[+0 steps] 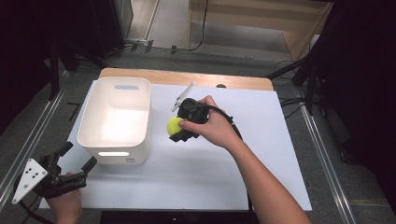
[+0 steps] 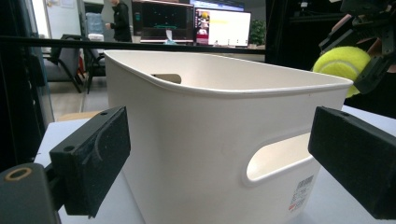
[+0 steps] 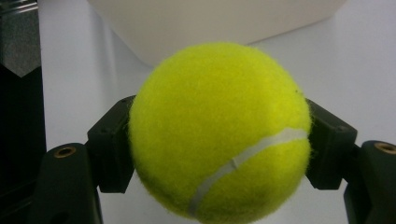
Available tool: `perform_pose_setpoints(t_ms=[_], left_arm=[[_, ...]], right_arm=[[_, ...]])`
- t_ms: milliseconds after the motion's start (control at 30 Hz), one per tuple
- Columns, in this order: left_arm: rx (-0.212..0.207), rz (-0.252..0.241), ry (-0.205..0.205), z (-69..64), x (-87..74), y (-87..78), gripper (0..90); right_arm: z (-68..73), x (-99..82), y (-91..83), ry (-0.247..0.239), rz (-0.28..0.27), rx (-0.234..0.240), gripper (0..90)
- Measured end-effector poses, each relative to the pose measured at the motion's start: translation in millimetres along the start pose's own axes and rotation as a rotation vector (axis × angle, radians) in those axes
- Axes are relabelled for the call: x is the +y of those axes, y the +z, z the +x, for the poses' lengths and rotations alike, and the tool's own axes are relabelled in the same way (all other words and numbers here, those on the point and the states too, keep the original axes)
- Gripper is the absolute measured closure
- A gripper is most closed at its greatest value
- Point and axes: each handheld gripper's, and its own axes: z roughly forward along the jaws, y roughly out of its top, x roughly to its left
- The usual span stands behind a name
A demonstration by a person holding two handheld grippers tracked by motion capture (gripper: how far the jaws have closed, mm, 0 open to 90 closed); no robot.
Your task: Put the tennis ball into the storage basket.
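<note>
A yellow-green tennis ball point(image 1: 175, 124) is clamped between the jaws of my right gripper point(image 1: 176, 127), held off the white table a short way right of the bin. Up close in the right gripper view the tennis ball point(image 3: 219, 133) sits squeezed between both black pads, with the right gripper point(image 3: 218, 140) shut on it. A white plastic bin point(image 1: 116, 119) with cut-out handles stands on the table's left half. My left gripper point(image 1: 77, 156) rests at the front left corner, jaws open, pointing at the bin point(image 2: 210, 140). From there the tennis ball point(image 2: 341, 65) shows past the bin's rim.
The white sheet point(image 1: 261, 140) covers a wooden table point(image 1: 140, 74). Metal rails point(image 1: 322, 149) run along both sides. Dark stands and cables lie on the floor behind the table. Monitors point(image 2: 219, 25) glow far off in the left gripper view.
</note>
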Motion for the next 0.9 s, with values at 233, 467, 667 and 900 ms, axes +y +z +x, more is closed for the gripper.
perform_pose_setpoints(t_ms=[233,467,667,900], left_arm=[[-0.002,-0.001,-0.001,-0.2,0.0,0.4,5.8],[-0.003,0.0,-0.001,0.0,0.1,0.5,5.8],[-0.004,-0.001,-0.002,-0.4,0.0,0.9,5.8],[-0.005,-0.002,-0.004,-0.2,0.1,0.9,5.8]], right_arm=[[2.4,15.7,-4.1,-0.03,0.001,0.008,23.8],[6.0,27.5,-5.9,-0.044,0.002,0.012,23.8],[8.4,36.8,-6.9,-0.063,0.005,0.013,23.8],[12.0,50.1,-8.0,-0.084,0.002,0.017,23.8]])
